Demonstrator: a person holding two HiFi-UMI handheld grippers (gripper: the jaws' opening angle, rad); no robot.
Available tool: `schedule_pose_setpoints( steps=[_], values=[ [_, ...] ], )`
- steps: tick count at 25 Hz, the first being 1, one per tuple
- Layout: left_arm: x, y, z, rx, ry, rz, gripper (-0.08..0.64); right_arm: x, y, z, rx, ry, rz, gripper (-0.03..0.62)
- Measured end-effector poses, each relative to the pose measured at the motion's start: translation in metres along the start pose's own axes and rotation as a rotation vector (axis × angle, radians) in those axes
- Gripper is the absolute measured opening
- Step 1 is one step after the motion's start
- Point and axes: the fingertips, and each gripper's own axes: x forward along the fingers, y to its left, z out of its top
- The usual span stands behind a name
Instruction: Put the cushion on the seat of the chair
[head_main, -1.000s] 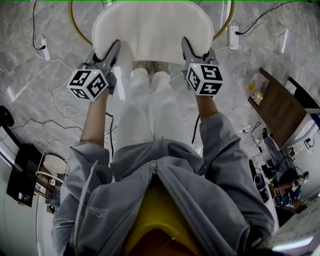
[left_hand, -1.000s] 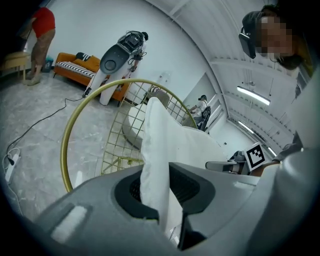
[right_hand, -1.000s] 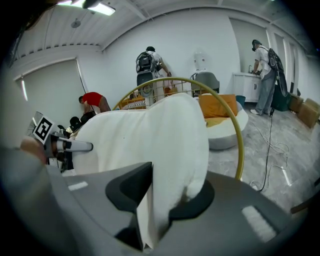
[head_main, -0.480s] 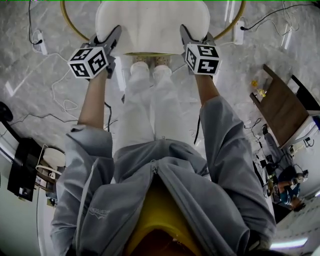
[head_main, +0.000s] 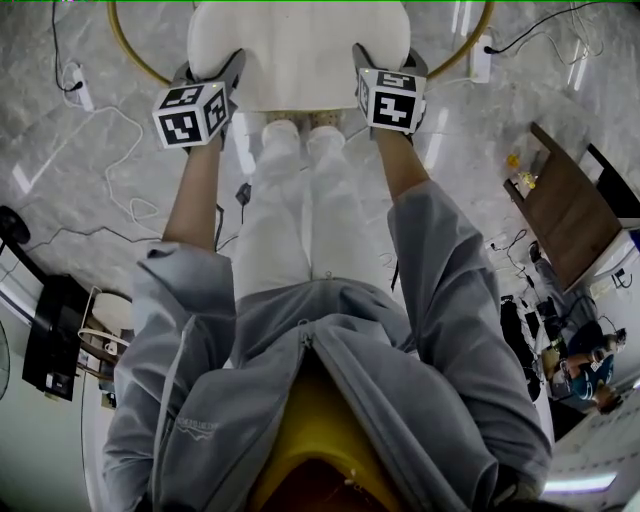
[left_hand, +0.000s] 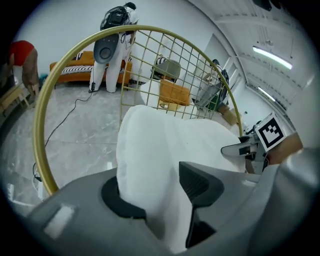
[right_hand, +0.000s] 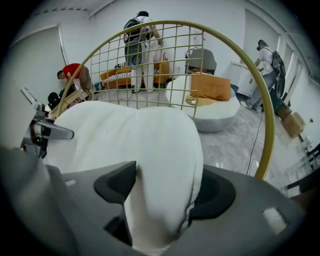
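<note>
A white round cushion (head_main: 300, 50) lies flat inside the chair's gold ring frame (right_hand: 172, 22), with the wire-grid backrest (left_hand: 170, 75) behind it. My left gripper (head_main: 212, 72) has the cushion's left edge (left_hand: 145, 165) between its jaws, which are opening; the pads still touch the fabric. My right gripper (head_main: 385, 62) holds the right edge (right_hand: 165, 165) the same way, jaws opening, the cushion bulging between the pads. Both point steeply down. The chair's seat is hidden under the cushion.
Cables and power strips (head_main: 78, 85) run over the marble floor on both sides of the chair. A wooden table (head_main: 565, 215) stands at the right. People stand farther back by an orange sofa (left_hand: 80, 62), beside a round pouf (right_hand: 210, 107).
Both grippers have gone down and forward with the cushion, which now sits lower inside the gold ring. The marker cubes have tilted further forward.
</note>
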Motion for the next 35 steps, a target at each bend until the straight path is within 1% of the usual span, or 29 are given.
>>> schedule_pose_setpoints(
  steps=[2, 5, 6, 7, 8, 9, 11, 14, 16, 17, 18, 19, 20, 21, 23, 24, 25, 26, 27, 29, 31, 35],
  values=[
    [-0.014, 0.007, 0.004, 0.007, -0.011, 0.031, 0.270, -0.011, 0.001, 0.006, 0.005, -0.018, -0.046, 0.351],
    [-0.026, 0.012, 0.013, 0.046, -0.031, 0.064, 0.354, -0.025, -0.007, 0.015, -0.007, -0.062, -0.122, 0.423],
    [-0.020, 0.011, 0.015, 0.054, -0.033, 0.062, 0.397, -0.023, -0.014, 0.018, -0.008, -0.071, -0.138, 0.440],
    [-0.013, 0.010, 0.016, 0.058, -0.026, 0.056, 0.444, -0.021, -0.021, 0.021, -0.006, -0.080, -0.146, 0.440],
    [-0.008, 0.009, 0.015, 0.063, -0.013, 0.050, 0.464, -0.019, -0.024, 0.023, -0.003, -0.088, -0.151, 0.440],
    [-0.007, 0.010, 0.013, 0.073, 0.001, 0.052, 0.465, -0.019, -0.026, 0.024, -0.001, -0.093, -0.153, 0.440],
    [-0.015, 0.016, 0.012, 0.104, 0.010, 0.088, 0.466, -0.023, -0.025, 0.023, 0.006, -0.100, -0.153, 0.440],
    [-0.037, 0.020, 0.015, 0.138, -0.024, 0.165, 0.466, -0.033, -0.026, 0.020, 0.022, -0.110, -0.150, 0.439],
    [-0.051, 0.018, 0.017, 0.145, -0.045, 0.179, 0.465, -0.042, -0.023, 0.020, 0.030, -0.120, -0.145, 0.438],
    [-0.059, 0.016, 0.018, 0.146, -0.057, 0.177, 0.465, -0.047, -0.019, 0.021, 0.033, -0.128, -0.140, 0.431],
    [-0.067, 0.012, 0.021, 0.148, -0.072, 0.171, 0.463, -0.053, -0.014, 0.023, 0.034, -0.139, -0.134, 0.410],
    [-0.076, 0.007, 0.024, 0.151, -0.090, 0.163, 0.458, -0.061, -0.009, 0.024, 0.037, -0.155, -0.130, 0.371],
    [-0.085, -0.001, 0.028, 0.157, -0.113, 0.151, 0.440, -0.070, -0.005, 0.026, 0.040, -0.175, -0.127, 0.304],
    [-0.095, -0.011, 0.033, 0.169, -0.140, 0.140, 0.380, -0.081, -0.002, 0.029, 0.046, -0.197, -0.122, 0.257],
    [-0.113, -0.032, 0.044, 0.204, -0.195, 0.127, 0.204, -0.106, 0.006, 0.037, 0.056, -0.237, -0.102, 0.181],
    [-0.124, -0.042, 0.049, 0.216, -0.221, 0.125, 0.149, -0.120, 0.011, 0.041, 0.059, -0.253, -0.091, 0.141],
    [-0.134, -0.051, 0.056, 0.222, -0.247, 0.125, 0.073, -0.134, 0.016, 0.045, 0.061, -0.267, -0.084, 0.095],
    [-0.144, -0.060, 0.064, 0.225, -0.268, 0.122, 0.011, -0.147, 0.019, 0.049, 0.061, -0.280, -0.079, 0.030],
    [-0.152, -0.070, 0.071, 0.228, -0.283, 0.112, 0.010, -0.160, 0.023, 0.055, 0.060, -0.292, -0.073, -0.002],
    [-0.171, -0.091, 0.079, 0.239, -0.299, 0.081, 0.009, -0.188, 0.030, 0.061, 0.052, -0.309, -0.054, -0.001],
    [-0.191, -0.113, 0.080, 0.252, -0.303, 0.061, 0.009, -0.218, 0.034, 0.058, 0.044, -0.316, -0.044, -0.002],
    [-0.223, -0.152, 0.079, 0.278, -0.276, 0.038, 0.009, -0.271, 0.029, 0.055, 0.041, -0.332, -0.053, -0.001]
  ],
)
